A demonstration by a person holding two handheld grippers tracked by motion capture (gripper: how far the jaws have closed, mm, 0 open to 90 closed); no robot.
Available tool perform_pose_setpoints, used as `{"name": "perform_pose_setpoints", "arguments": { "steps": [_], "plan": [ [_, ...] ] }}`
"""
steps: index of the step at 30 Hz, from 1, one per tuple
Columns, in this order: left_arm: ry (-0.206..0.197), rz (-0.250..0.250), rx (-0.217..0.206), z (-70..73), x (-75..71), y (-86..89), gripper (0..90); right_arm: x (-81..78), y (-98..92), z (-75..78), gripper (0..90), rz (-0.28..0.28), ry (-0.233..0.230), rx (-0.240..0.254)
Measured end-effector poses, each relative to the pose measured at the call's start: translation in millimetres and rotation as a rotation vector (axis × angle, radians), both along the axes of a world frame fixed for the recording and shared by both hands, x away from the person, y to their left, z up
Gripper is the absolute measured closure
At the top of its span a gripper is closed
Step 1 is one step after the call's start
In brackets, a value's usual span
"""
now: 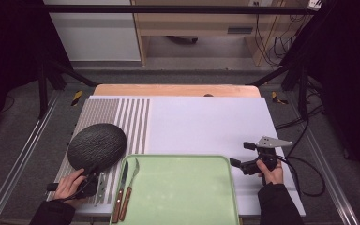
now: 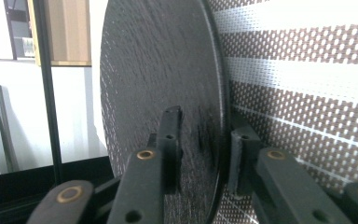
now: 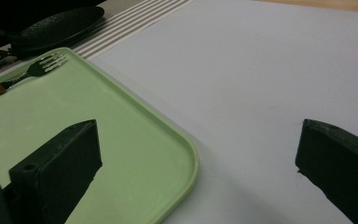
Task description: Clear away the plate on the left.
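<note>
A round black textured plate [image 1: 97, 146] lies on a striped placemat [image 1: 133, 119] at the left of the table. My left gripper [image 1: 95, 170] reaches in from its near edge. In the left gripper view the plate [image 2: 158, 70] stands edge-on between the two jaws, one pad on its upper face and the other under the rim, so my left gripper [image 2: 205, 140] is shut on it. My right gripper [image 1: 240, 153] hovers open just right of a light green tray [image 1: 183, 197], nothing between its jaws [image 3: 196, 154].
A knife [image 1: 122, 187] and a fork [image 1: 132, 185] with wooden handles lie side by side at the tray's left end. A white mat [image 1: 206, 122] covers the table's middle and right. The tray corner [image 3: 186, 154] lies below the right gripper's left jaw.
</note>
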State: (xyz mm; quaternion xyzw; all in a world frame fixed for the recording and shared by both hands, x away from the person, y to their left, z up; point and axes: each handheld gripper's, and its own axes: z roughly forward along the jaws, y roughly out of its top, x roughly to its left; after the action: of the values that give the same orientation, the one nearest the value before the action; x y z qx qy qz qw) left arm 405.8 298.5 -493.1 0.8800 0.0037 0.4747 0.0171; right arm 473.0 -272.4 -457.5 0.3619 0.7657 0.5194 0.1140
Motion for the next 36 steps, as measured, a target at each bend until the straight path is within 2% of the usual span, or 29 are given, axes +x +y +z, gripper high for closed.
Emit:
{"name": "perform_pose_setpoints", "arguments": {
  "steps": [4, 15, 21, 27, 29, 31, 36],
  "plan": [
    [-0.008, -0.01, 0.003, -2.9, -0.8, 0.3, 77.7, 0.0, 0.0, -0.2, 0.3, 0.0, 0.0, 0.0],
    [-0.045, -0.026, 0.04, -7.2, -2.4, -1.2, 79.7, 0.0, 0.2, -0.3, 0.3, 0.0, 0.001, 0.001],
    [-0.054, -0.021, 0.03, -7.1, -3.6, -1.5, 80.7, 0.0, 0.1, -0.3, 0.3, 0.0, 0.001, 0.002],
    [-0.088, -0.017, 0.01, -1.4, -4.5, -2.9, 84.3, 0.2, 0.4, -0.7, 0.3, -0.001, 0.001, -0.001],
    [-0.092, -0.016, 0.018, 0.9, -4.6, -3.0, 85.3, 0.1, 0.4, -0.6, 0.3, -0.001, 0.002, -0.001],
    [-0.094, -0.017, 0.007, 1.7, -4.2, -3.0, 85.7, 0.1, 0.3, -0.5, 0.3, -0.001, 0.002, -0.001],
    [-0.087, -0.01, 0.009, 4.8, -3.6, -5.0, 85.9, 0.1, 0.4, -0.6, 0.3, -0.001, 0.003, 0.0]
  ]
}}
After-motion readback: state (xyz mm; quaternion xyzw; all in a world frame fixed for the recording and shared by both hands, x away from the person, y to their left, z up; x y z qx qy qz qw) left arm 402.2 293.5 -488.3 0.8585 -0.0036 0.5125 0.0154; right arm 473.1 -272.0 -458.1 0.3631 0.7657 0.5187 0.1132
